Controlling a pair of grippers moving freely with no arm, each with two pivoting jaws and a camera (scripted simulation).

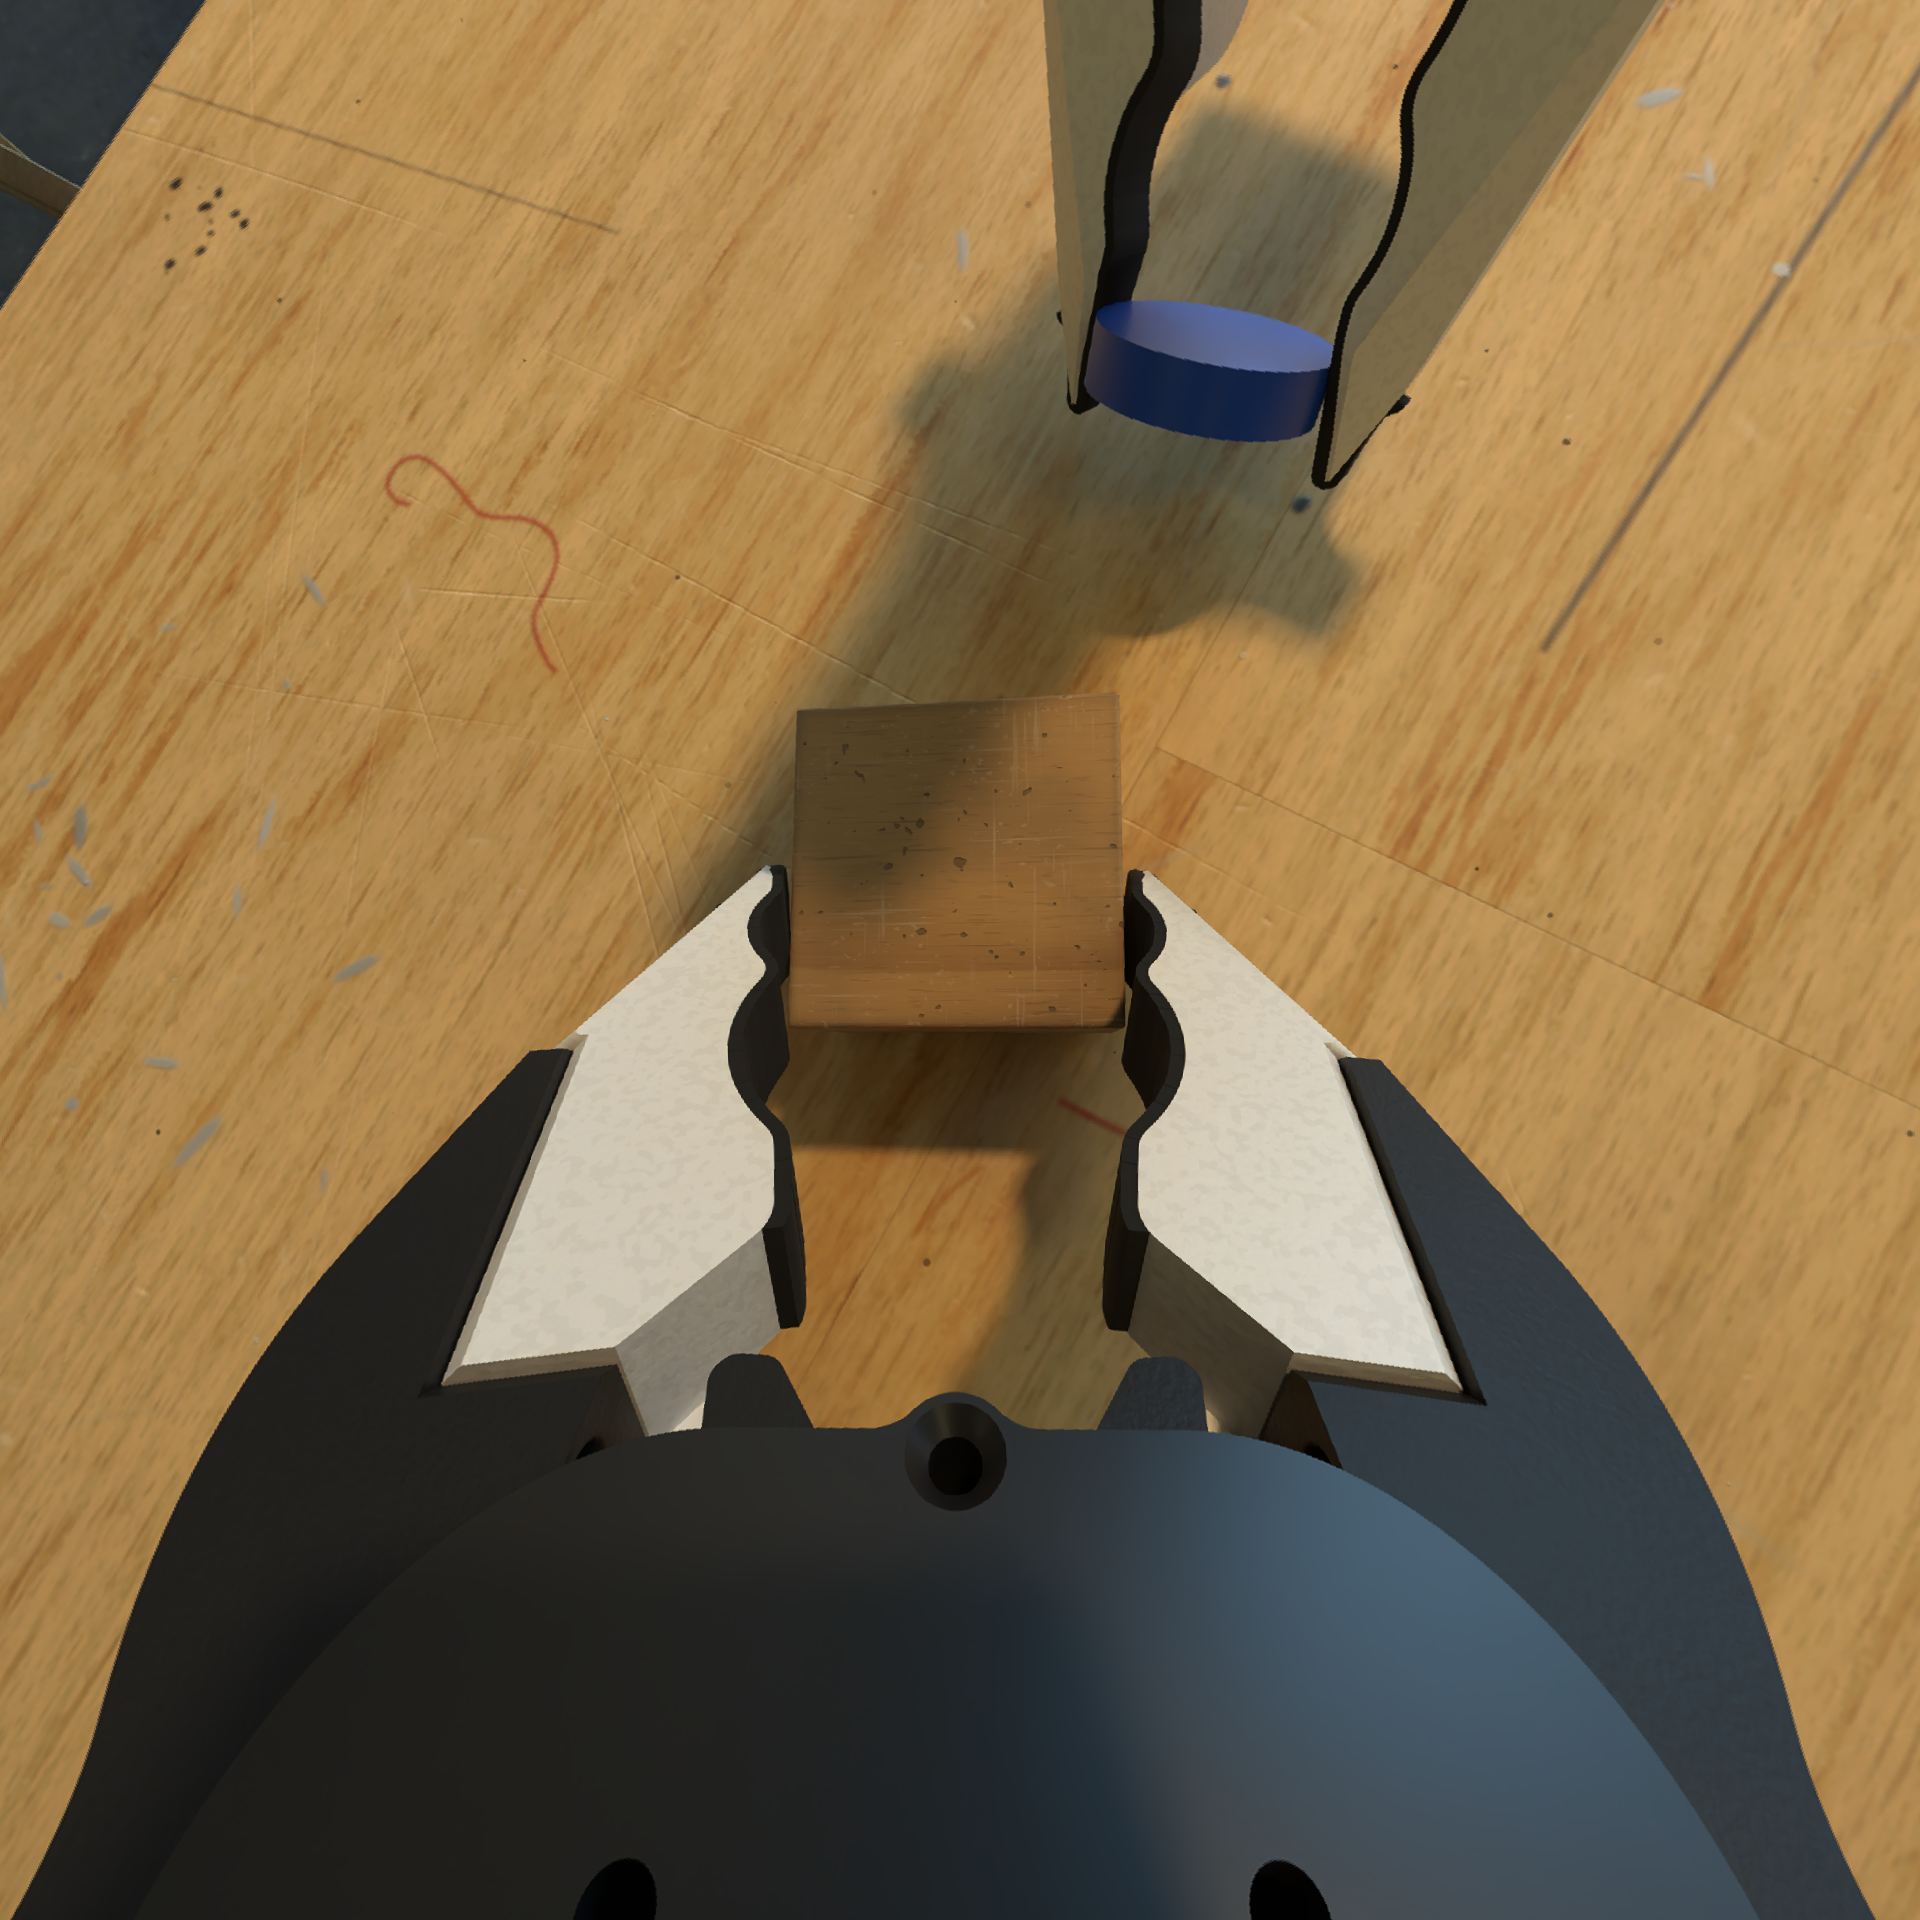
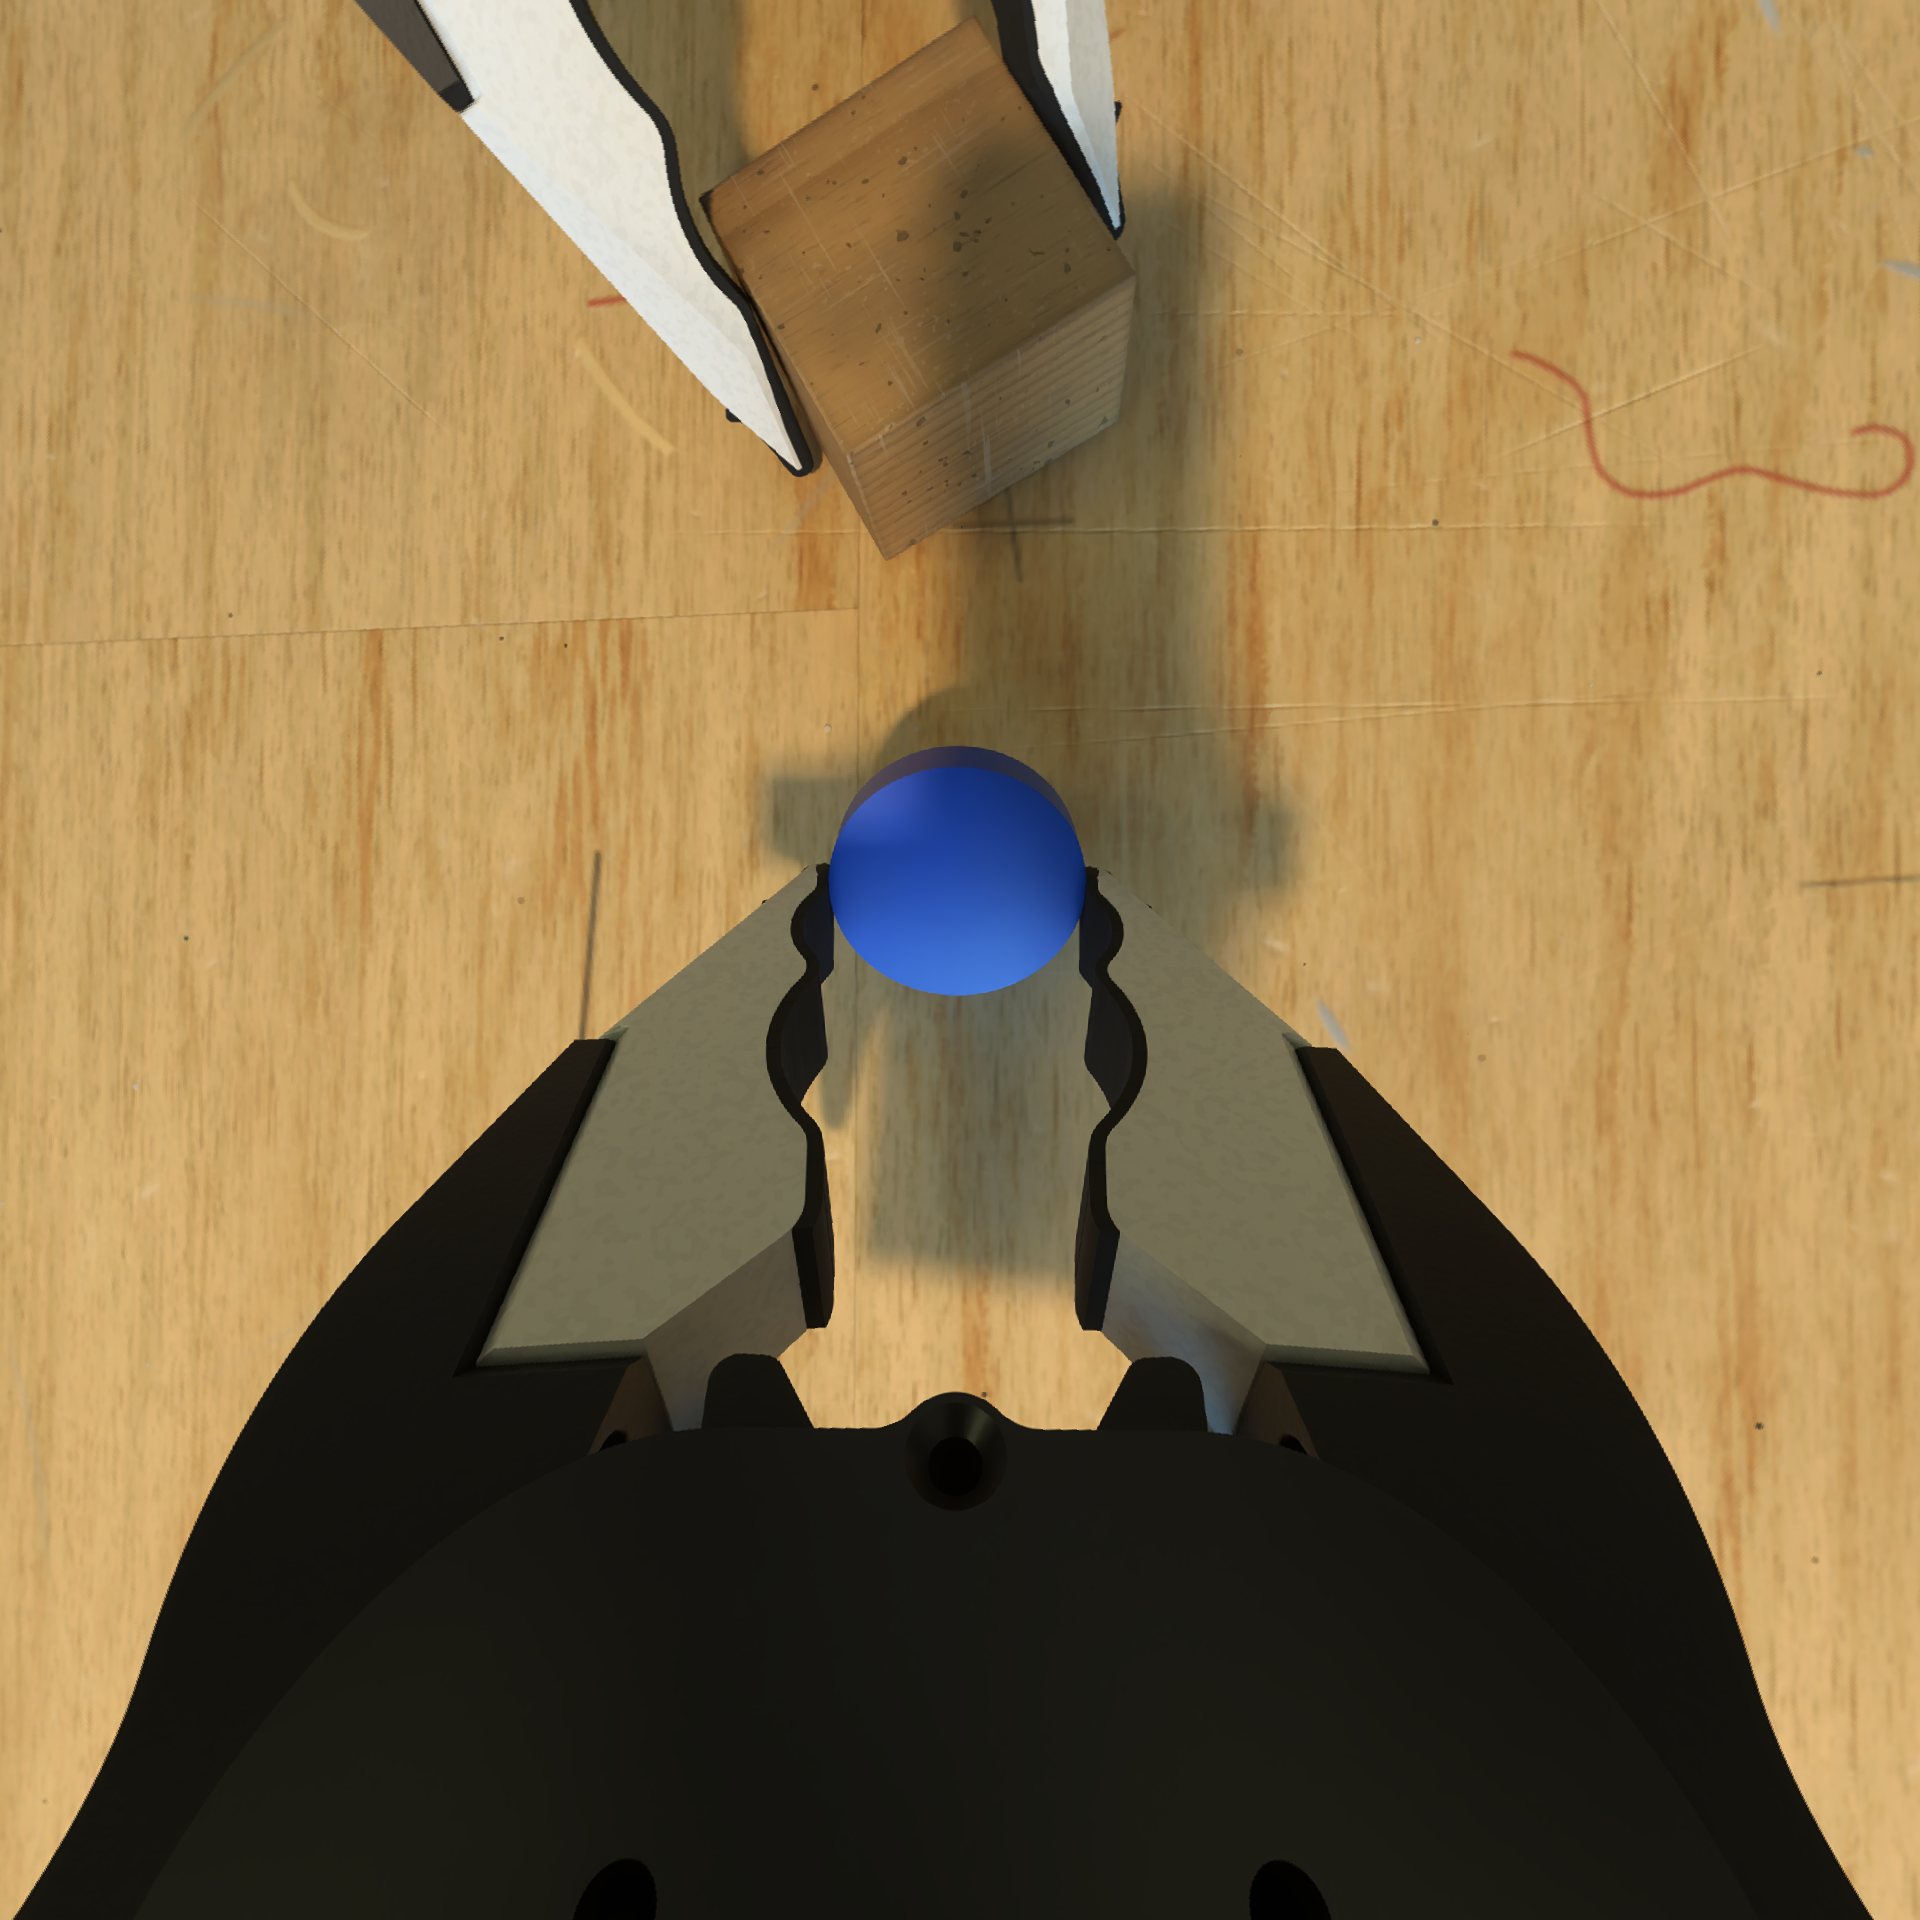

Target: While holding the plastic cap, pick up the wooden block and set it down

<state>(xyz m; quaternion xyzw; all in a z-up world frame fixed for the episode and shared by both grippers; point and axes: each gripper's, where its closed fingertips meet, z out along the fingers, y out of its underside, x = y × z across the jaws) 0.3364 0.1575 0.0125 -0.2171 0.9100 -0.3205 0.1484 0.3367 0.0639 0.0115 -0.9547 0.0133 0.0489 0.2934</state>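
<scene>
Under both your claws lies the scratched, light-brown wooden tabletop (image 1: pixel 416 935), planked and speckled, wide on every side of the fingers. Your left gripper (image 1: pixel 956 945) has its two cream, black-edged fingers closed against the side faces of the speckled brown wooden block (image 1: pixel 956 862), pinching it right at the fingertips; the cube juts forward past the tips, its top face towards the camera. A shadow falls on the boards just under and behind the block, between your fingers, so it looks held clear of the table, though you cannot be certain from here. Ahead and to the right of this claw hangs your right gripper (image 1: pixel 1210 405), tips pointing down, squeezing the round dark-blue plastic cap (image 1: pixel 1210 369) by its rim. From that claw's own camera, the right gripper (image 2: pixel 956 904) grips the cap (image 2: pixel 956 883) edge to edge at the fingertips, flat face up, with the left gripper (image 2: pixel 935 343) and block (image 2: pixel 925 291) straight ahead. A thin red curly thread (image 1: pixel 488 540) lies off to the left claw's forward left.
</scene>
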